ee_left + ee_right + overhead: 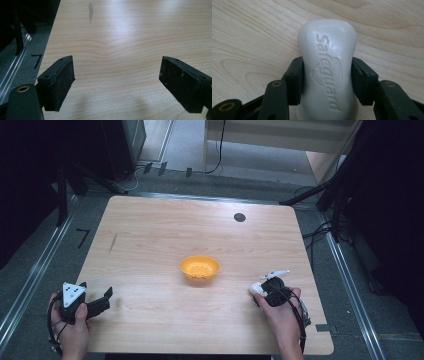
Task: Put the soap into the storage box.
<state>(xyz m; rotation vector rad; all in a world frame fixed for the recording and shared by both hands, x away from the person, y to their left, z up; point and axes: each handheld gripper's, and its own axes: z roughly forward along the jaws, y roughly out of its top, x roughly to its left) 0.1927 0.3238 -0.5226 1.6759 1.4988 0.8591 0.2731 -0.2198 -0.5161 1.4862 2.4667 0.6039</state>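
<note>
The counter (150,235) is light wood with wavy grain lines and rounded corners. A thin dark smudge (113,242) marks its left side, and a small round black spot (239,217) sits near the far edge. Dark stands and cables lie on the grey floor (30,265) around it.

At the near left corner, a hand (72,332) holds the left gripper (107,295). Its two flat black jaws are spread wide apart with nothing between them, just bare wood. Their pads (61,85) look rough and dusty.

In the middle of the counter sits a small orange bowl (199,267). It is round and smooth, and well apart from both grippers. I cannot tell if anything is in it.

At the near right, the other hand (285,320) holds the right gripper (327,80). It squeezes a white bar of soap (327,50) from both sides. The soap is smooth, curved in at the middle, with "Safeguard" pressed into its top.
</note>
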